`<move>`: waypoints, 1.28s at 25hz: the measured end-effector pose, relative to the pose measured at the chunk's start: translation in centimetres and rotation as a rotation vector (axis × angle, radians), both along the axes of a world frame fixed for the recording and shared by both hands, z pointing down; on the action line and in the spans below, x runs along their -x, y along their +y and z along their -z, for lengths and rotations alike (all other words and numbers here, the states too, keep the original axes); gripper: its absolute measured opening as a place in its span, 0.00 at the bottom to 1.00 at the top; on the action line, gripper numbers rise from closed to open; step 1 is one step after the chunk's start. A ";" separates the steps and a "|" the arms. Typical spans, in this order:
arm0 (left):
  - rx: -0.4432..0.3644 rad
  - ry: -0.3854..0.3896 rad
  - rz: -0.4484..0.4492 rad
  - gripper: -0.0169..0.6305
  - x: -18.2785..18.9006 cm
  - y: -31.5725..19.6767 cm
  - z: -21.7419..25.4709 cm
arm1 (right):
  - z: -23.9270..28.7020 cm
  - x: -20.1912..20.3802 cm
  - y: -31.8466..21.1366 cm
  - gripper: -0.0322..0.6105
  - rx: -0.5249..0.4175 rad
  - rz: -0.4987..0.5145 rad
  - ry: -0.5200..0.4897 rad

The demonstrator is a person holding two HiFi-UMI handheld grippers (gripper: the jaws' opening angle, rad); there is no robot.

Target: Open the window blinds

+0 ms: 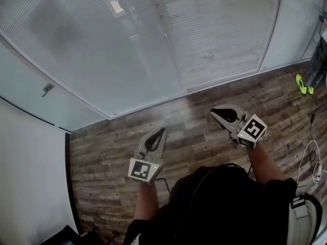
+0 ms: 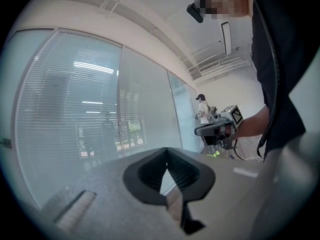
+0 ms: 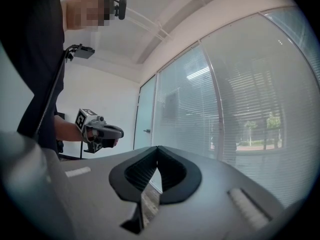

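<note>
**Both claws shut and empty; blinds ahead, out of reach**

Left claw and right claw: jaws together, nothing between them. Beyond both tips is wooden floor, then the glass wall. The window blinds hang behind the glass straight ahead, with closed slats running side to side. Judgement: the right claw is marginally nearer. I can make out no cord or wand.

Matt plastic, glossy glass, grainy wood

The floor is grey-brown wood-look planking, matt and rough-grained. The glass wall is smooth and glossy, with pale thin-slatted blinds behind it. The left gripper and right gripper have matt grey plastic shells with black ribbed pads.
</note>
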State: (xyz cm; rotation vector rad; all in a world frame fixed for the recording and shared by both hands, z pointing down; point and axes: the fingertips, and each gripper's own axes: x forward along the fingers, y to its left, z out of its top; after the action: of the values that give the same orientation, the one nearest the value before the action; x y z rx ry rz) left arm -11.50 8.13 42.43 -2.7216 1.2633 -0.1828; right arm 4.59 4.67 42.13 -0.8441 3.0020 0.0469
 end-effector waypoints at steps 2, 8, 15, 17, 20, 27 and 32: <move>0.010 0.002 0.002 0.03 1.0 -0.5 0.0 | 0.2 0.7 -0.7 0.06 -0.002 -0.014 -0.012; 0.026 0.015 -0.021 0.03 1.6 -1.3 -0.8 | -0.8 2.2 -0.6 0.06 0.010 0.002 0.035; 0.030 0.049 -0.070 0.03 0.8 -1.7 -1.7 | 0.3 2.2 -1.2 0.06 -0.025 -0.015 0.074; 0.028 0.066 -0.073 0.03 0.8 -1.7 -2.4 | 0.5 2.4 -1.2 0.06 -0.031 -0.010 0.092; 0.071 0.088 -0.075 0.03 0.6 -1.8 -2.4 | 0.6 2.5 -1.4 0.06 -0.034 -0.011 0.110; 0.053 0.104 -0.066 0.03 0.7 -2.3 -2.3 | 0.7 3.1 -1.7 0.06 -0.051 0.026 0.145; 0.052 0.112 -0.041 0.03 0.9 -3.2 -2.7 | 1.1 3.2 -2.7 0.06 -0.080 0.053 0.163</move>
State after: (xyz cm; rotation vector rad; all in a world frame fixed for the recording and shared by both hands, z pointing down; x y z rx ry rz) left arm -12.35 4.90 45.11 -2.8359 1.2455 -0.0609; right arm 1.35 1.98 40.99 -0.7896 3.1463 0.2450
